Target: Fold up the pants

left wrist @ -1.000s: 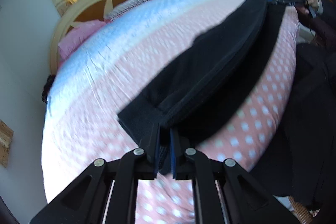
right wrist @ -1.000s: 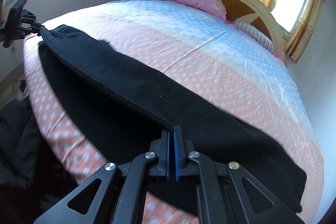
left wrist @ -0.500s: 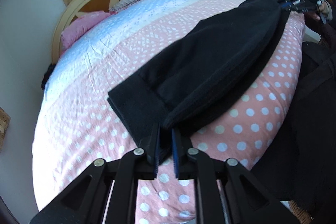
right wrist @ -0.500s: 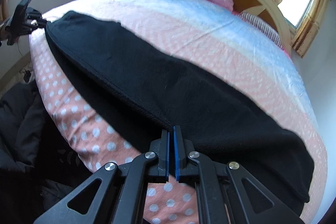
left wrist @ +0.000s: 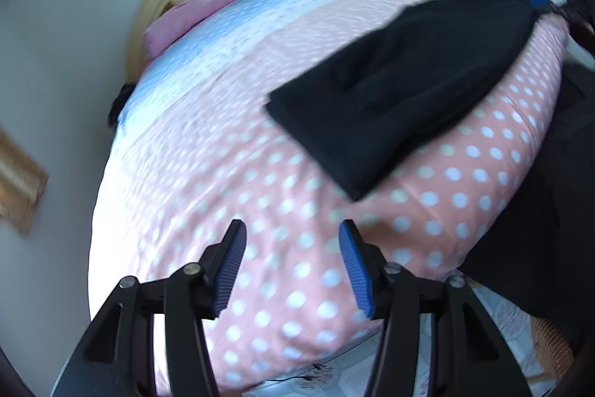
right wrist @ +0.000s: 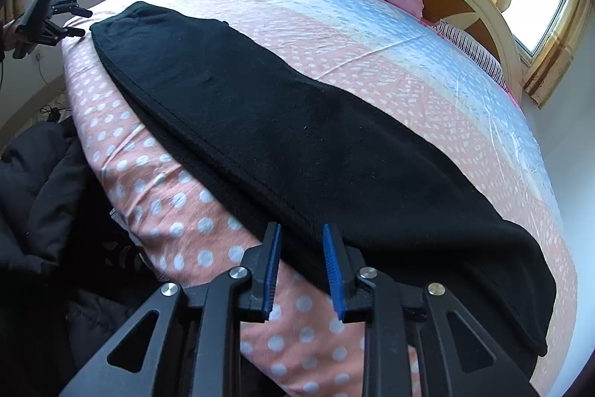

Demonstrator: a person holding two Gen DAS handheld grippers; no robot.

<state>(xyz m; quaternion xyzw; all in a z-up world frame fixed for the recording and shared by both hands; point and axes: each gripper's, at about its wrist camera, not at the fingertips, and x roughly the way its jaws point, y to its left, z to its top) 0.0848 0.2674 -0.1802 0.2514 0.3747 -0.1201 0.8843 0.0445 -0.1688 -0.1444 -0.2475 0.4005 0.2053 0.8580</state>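
On the polka-dot bed (right wrist: 156, 173), black pants (right wrist: 297, 144) lie folded lengthwise along the near edge. Both hand-held grippers, left (left wrist: 292, 265) & right (right wrist: 300, 268), are spread apart, empty. Fabric prob. soft, fleecy, limp; pinch at cuff/waistband corners.

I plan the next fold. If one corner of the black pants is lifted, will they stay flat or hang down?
Probably hang: the pants drape over the bed's curved edge. Thick fleece-like cloth likely grips, not slips.

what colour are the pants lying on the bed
Black; the pants show best in the right wrist view.
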